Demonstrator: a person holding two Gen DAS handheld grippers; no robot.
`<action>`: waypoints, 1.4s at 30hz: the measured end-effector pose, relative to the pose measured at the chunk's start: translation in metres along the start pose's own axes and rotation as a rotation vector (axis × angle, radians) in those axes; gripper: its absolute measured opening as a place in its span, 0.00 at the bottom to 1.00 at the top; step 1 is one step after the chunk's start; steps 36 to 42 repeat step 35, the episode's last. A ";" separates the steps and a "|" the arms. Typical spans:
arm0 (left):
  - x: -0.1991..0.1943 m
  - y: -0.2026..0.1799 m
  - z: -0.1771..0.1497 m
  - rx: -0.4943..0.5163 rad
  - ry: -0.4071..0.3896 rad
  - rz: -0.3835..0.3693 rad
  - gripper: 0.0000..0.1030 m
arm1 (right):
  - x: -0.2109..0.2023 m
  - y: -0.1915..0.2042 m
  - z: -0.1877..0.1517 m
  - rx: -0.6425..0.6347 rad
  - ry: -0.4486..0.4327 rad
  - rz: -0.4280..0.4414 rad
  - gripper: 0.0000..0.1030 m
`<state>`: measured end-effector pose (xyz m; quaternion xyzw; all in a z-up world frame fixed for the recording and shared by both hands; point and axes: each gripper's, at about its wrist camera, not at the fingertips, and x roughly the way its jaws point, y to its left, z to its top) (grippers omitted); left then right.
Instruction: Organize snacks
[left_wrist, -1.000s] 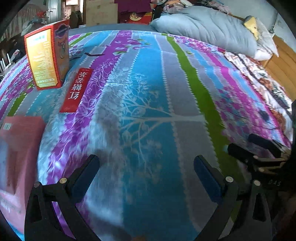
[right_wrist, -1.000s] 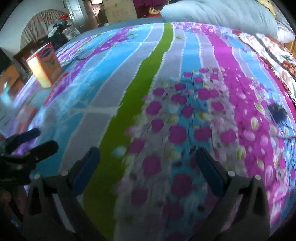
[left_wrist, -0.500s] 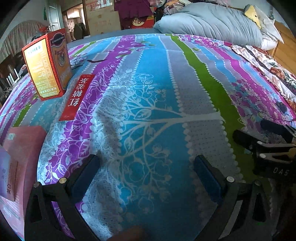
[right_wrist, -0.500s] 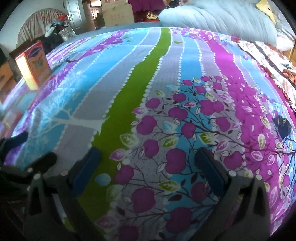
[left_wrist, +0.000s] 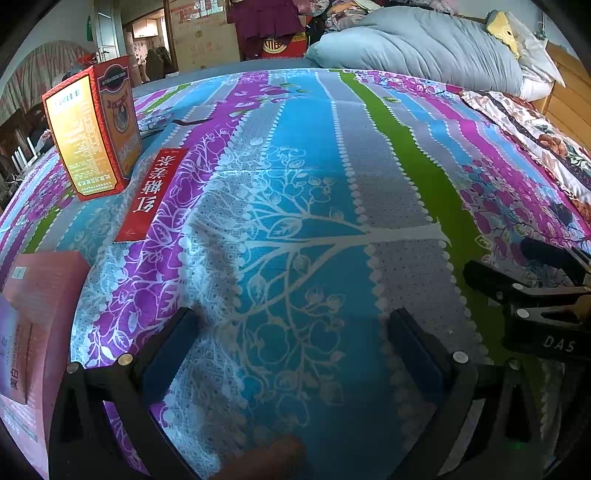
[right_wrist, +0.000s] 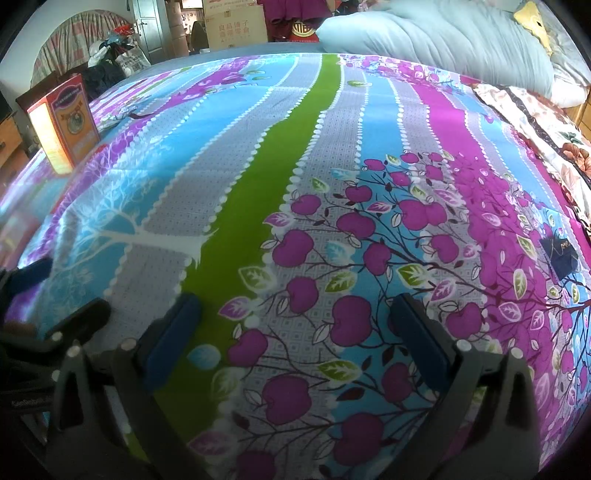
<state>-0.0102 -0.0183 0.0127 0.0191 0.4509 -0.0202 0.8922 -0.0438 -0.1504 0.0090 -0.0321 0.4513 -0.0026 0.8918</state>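
Observation:
An upright red and yellow snack box (left_wrist: 94, 127) stands at the far left of the bed; it also shows in the right wrist view (right_wrist: 62, 123). A flat red packet with white characters (left_wrist: 153, 194) lies beside it. A pink box (left_wrist: 31, 332) lies at the near left. A small dark blue packet (right_wrist: 561, 253) lies at the right. My left gripper (left_wrist: 291, 347) is open and empty over the blue stripe. My right gripper (right_wrist: 295, 332) is open and empty over the apple pattern; it also shows in the left wrist view (left_wrist: 535, 277).
The striped, patterned bedspread (left_wrist: 314, 184) covers the bed. A grey-blue duvet (left_wrist: 417, 44) and pillows are piled at the head. A floral quilt (left_wrist: 535, 136) lies along the right edge. Cardboard boxes (right_wrist: 236, 26) and clutter stand beyond the far side.
Both grippers have drawn back and steadied slightly; the views are sharper and show a little more of the bed. Both stay open and empty.

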 end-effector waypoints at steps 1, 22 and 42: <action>0.000 -0.001 0.000 -0.001 0.000 -0.002 1.00 | 0.000 0.000 0.000 0.000 0.000 0.000 1.00; 0.003 0.000 0.001 -0.003 0.003 -0.009 1.00 | 0.000 0.000 0.000 -0.001 0.000 -0.001 1.00; 0.002 0.000 0.000 -0.002 -0.005 -0.007 1.00 | 0.000 0.000 0.000 -0.002 0.000 -0.002 1.00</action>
